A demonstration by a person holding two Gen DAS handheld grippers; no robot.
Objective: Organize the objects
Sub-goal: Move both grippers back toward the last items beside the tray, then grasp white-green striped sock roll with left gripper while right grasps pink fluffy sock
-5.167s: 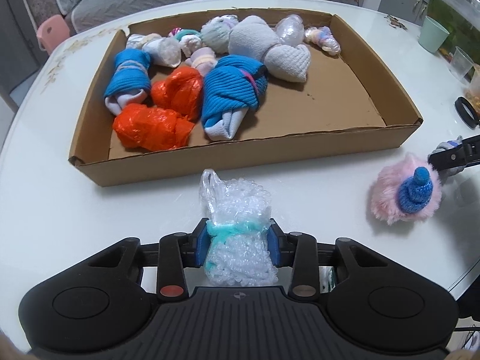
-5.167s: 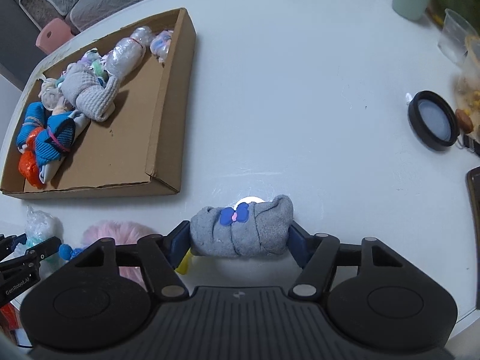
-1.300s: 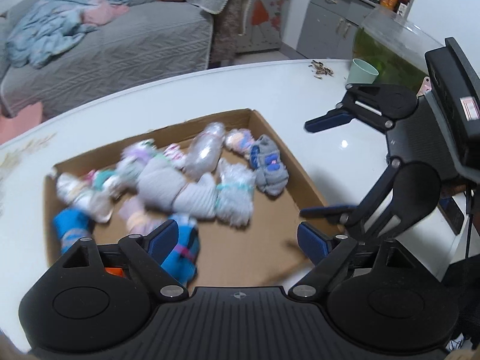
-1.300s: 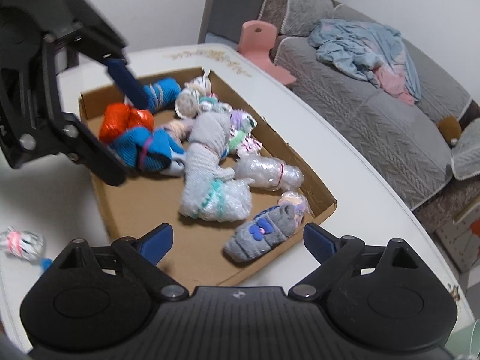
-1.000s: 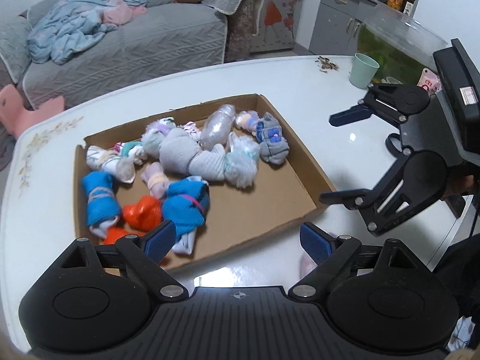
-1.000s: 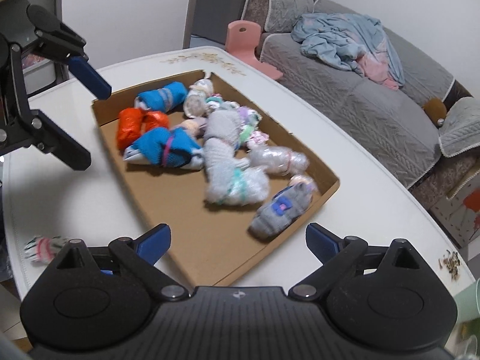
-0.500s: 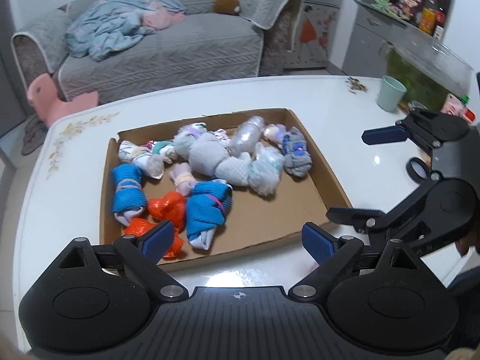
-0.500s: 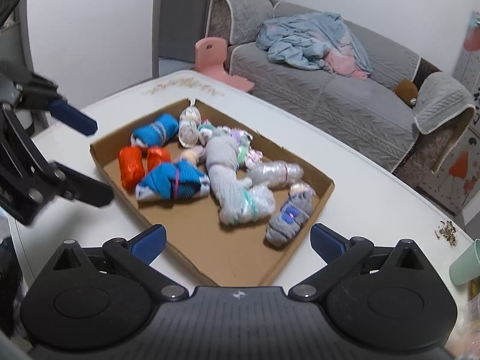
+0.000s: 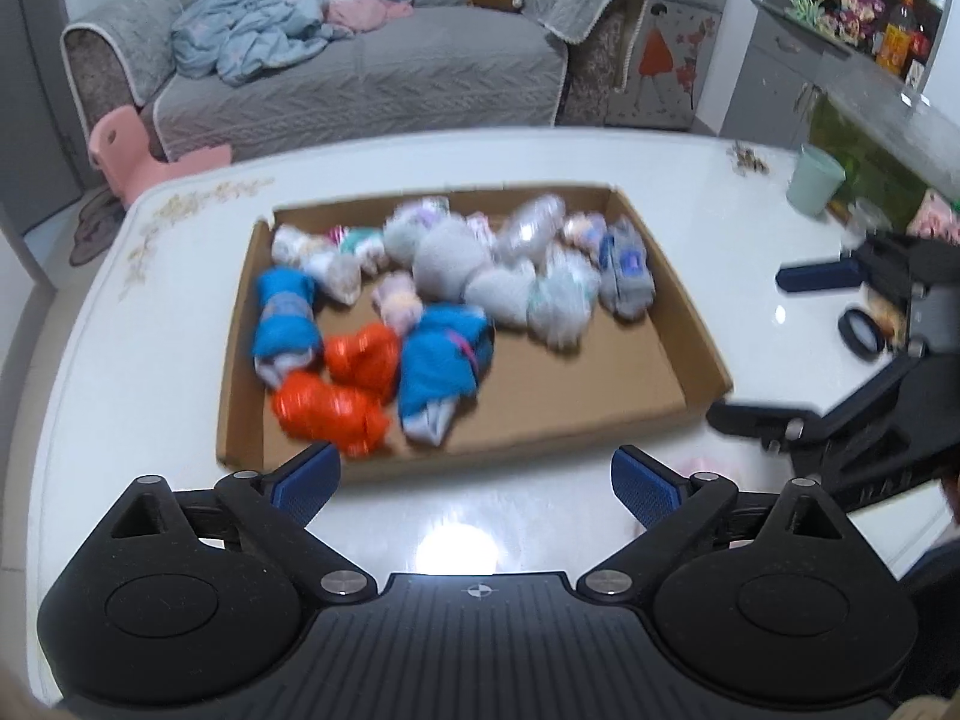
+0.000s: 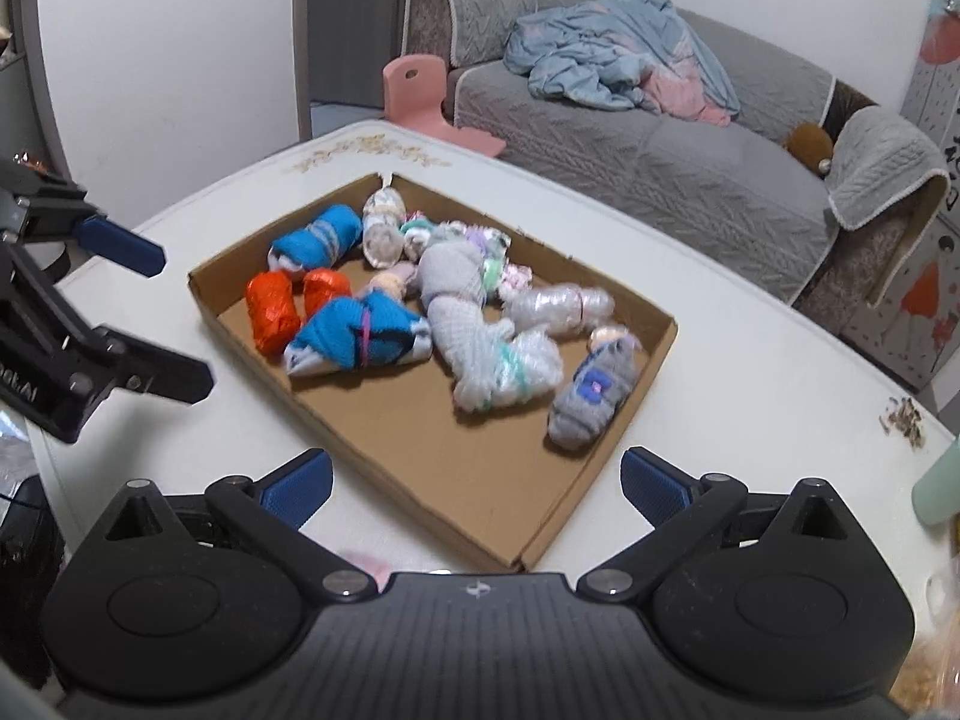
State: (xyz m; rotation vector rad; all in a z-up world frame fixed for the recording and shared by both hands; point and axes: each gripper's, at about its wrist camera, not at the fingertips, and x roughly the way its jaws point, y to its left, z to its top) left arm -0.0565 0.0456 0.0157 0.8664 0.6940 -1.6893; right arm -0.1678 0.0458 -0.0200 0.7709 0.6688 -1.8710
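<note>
A shallow cardboard tray (image 9: 690, 324) (image 10: 420, 462) on the white table holds several rolled bundles: blue sock rolls (image 10: 360, 336), orange bags (image 10: 273, 306), a grey sock roll with a blue patch (image 10: 591, 396) and a bubble-wrap bundle (image 10: 516, 372). My left gripper (image 9: 477, 480) is open and empty, high above the table before the tray's near edge. My right gripper (image 10: 474, 483) is open and empty above the tray's near corner. Each gripper shows in the other's view, the right one (image 9: 810, 348) and the left one (image 10: 138, 324). A bit of the pink fluffy item (image 10: 366, 564) peeks out under the right gripper.
A grey sofa (image 9: 360, 54) with a blue blanket and a pink chair (image 10: 420, 90) stand beyond the table. A green cup (image 9: 813, 180), a black lid (image 9: 861, 330) and crumbs (image 10: 900, 414) lie on the table's right side.
Both grippers, which held a bubble-wrap bundle and a grey sock roll 5 s ago, are now empty; those lie in the tray. Over the last second both pulled back and up.
</note>
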